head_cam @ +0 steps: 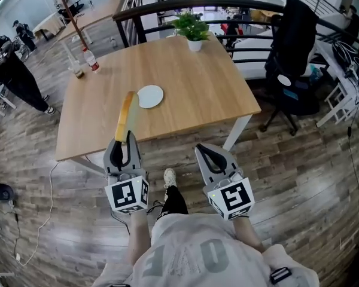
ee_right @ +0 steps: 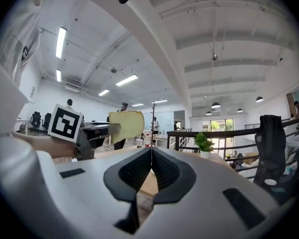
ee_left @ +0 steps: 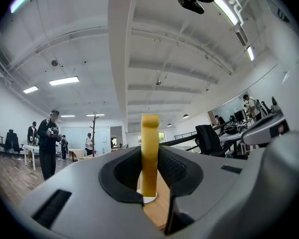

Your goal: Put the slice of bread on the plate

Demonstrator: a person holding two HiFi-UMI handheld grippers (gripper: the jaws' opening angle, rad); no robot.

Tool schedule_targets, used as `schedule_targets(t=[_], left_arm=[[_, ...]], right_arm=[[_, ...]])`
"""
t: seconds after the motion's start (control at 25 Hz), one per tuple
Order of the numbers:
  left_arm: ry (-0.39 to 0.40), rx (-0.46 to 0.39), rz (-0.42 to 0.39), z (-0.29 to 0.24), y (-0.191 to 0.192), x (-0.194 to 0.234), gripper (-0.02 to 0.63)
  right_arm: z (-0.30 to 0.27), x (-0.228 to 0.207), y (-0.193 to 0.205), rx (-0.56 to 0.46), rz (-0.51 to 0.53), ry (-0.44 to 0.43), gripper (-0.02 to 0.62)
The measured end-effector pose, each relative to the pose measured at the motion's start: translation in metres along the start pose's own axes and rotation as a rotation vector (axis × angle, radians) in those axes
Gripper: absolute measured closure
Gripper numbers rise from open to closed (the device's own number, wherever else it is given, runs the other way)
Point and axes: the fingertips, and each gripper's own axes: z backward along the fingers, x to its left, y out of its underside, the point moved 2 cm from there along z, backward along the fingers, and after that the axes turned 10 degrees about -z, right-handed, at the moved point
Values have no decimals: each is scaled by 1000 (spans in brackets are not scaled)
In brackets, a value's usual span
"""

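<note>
A yellow slice of bread stands on edge between the jaws of my left gripper, which is shut on it just short of the table's front edge. Seen along those jaws, the bread rises as a thin upright strip. The white plate lies on the wooden table, a little beyond and to the right of the bread. My right gripper is shut with nothing in it, over the floor near the table's front edge. From the right gripper view the bread shows flat-on at the left, and the right gripper has its jaws meeting.
A potted plant stands at the table's far edge. A bottle and a cup sit at its far left corner. A black office chair is to the right of the table. A person stands at the left.
</note>
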Motion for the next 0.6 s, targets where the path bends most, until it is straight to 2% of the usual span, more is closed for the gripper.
schedule_targets(t=[0.12, 0.28, 0.6], left_arm=[[-5, -22, 4, -26, 3, 10, 516], [-12, -32, 5, -63, 19, 26, 515], [16, 4, 46, -164, 54, 82, 517]], right_arm=[[-19, -18, -9, -22, 20, 15, 577], [-59, -36, -4, 0, -1, 39, 577], [-182, -48, -25, 30, 1, 11, 577]])
